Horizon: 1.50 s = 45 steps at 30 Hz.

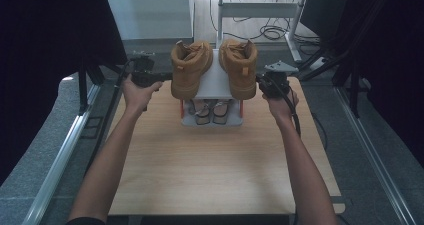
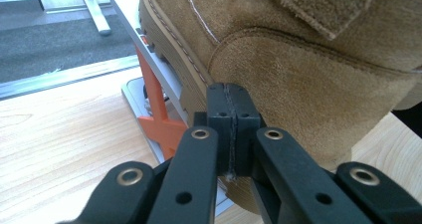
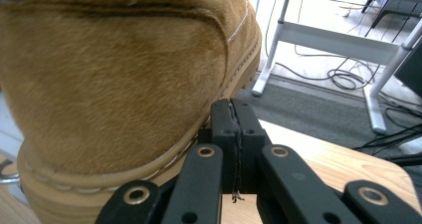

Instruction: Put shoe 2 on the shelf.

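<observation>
Two tan suede boots stand on the top shelf of a small grey shoe rack (image 1: 215, 82) with orange legs. My left gripper (image 1: 168, 76) is shut with nothing between its jaws, its tip against the outer side of the left boot (image 1: 190, 67). In the left gripper view the closed tip (image 2: 231, 92) meets the boot's suede (image 2: 308, 84) just above the sole. My right gripper (image 1: 259, 81) is likewise shut and holds nothing, at the outer side of the right boot (image 1: 240, 65). The right gripper view shows its tip (image 3: 233, 107) at the boot's (image 3: 109, 84) stitched sole edge.
A pair of sandals (image 1: 212, 112) lies on the rack's lower shelf. The rack sits at the far end of a wooden table (image 1: 210, 165). Behind it are a white desk frame (image 1: 260, 10) and floor cables (image 1: 272, 32). Metal rails (image 1: 60, 160) flank the table.
</observation>
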Available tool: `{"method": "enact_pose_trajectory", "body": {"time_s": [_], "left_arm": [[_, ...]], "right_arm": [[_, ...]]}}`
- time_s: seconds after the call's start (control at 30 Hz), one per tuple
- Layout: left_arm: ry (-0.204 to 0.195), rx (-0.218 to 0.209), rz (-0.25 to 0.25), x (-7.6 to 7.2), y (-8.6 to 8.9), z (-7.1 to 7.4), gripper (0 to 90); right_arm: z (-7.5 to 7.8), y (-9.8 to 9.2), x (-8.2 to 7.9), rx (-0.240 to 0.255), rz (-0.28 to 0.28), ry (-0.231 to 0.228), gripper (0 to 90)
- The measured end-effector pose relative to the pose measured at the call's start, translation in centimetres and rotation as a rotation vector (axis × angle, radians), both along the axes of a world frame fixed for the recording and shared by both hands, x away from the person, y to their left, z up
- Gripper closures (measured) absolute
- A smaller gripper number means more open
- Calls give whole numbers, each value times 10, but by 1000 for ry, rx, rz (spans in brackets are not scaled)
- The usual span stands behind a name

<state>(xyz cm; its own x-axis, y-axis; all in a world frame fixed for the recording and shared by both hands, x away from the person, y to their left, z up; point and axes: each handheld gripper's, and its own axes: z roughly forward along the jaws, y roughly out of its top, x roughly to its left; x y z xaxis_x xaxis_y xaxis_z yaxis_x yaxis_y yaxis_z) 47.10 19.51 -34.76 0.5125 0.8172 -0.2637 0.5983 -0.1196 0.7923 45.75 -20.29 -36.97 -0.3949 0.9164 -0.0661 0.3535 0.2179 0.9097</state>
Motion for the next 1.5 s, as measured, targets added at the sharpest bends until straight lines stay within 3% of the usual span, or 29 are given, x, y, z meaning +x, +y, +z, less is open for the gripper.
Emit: {"method": "enact_pose_trajectory", "body": {"time_s": [0.17,0.4,0.73,0.83,1.0,1.5], "left_arm": [[5,-37,-15,2,-6,-2,896],[5,-42,-18,6,-11,-4,896],[20,-73,-39,8,-15,-5,896],[17,-51,-44,9,-20,-4,896],[13,-60,-44,10,-28,-8,897],[-1,-44,-41,9,-28,-8,894]], "right_arm": [[0,0,8,20,-5,8,892],[2,7,18,32,16,9,892],[2,26,21,25,61,9,892],[3,32,23,21,75,16,892],[-1,38,26,34,99,21,892],[-1,39,25,28,86,16,891]]}}
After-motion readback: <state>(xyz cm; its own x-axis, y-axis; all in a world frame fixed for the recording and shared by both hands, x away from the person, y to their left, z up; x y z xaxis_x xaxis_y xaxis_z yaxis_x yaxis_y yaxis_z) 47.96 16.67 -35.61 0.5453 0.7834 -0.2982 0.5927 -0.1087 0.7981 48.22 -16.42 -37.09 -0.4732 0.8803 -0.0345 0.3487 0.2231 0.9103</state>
